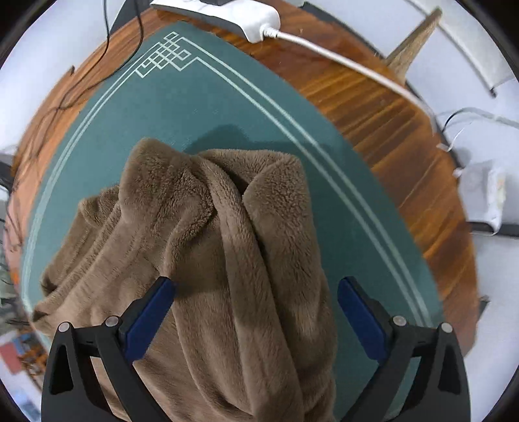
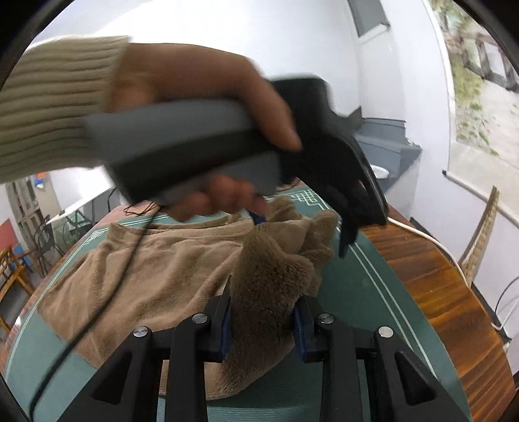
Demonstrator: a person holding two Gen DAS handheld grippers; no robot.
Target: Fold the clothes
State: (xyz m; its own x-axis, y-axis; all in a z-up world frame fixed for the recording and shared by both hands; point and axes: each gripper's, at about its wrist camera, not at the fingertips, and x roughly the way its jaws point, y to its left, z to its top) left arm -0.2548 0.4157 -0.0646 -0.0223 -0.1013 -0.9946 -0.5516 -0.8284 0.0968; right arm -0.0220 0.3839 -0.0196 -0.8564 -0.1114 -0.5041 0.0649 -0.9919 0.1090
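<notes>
The brown fleece garment (image 1: 227, 259) lies bunched on the green mat (image 1: 227, 97) that covers the wooden table (image 1: 389, 130), reaching toward the mat's patterned corner. From the left wrist view, the left gripper (image 1: 256, 292) hangs above the heap with its jaws spread wide, the blue pads (image 1: 149, 321) apparently clear of the cloth. Only the right wrist view shows the right gripper (image 2: 262, 324) clenched on a raised fold of the garment, and the person's hand (image 2: 194, 97) in a cream ribbed sleeve (image 2: 48, 107), blurred, carrying the left tool. A white power strip (image 1: 227, 13) sits at the table's far edge.
</notes>
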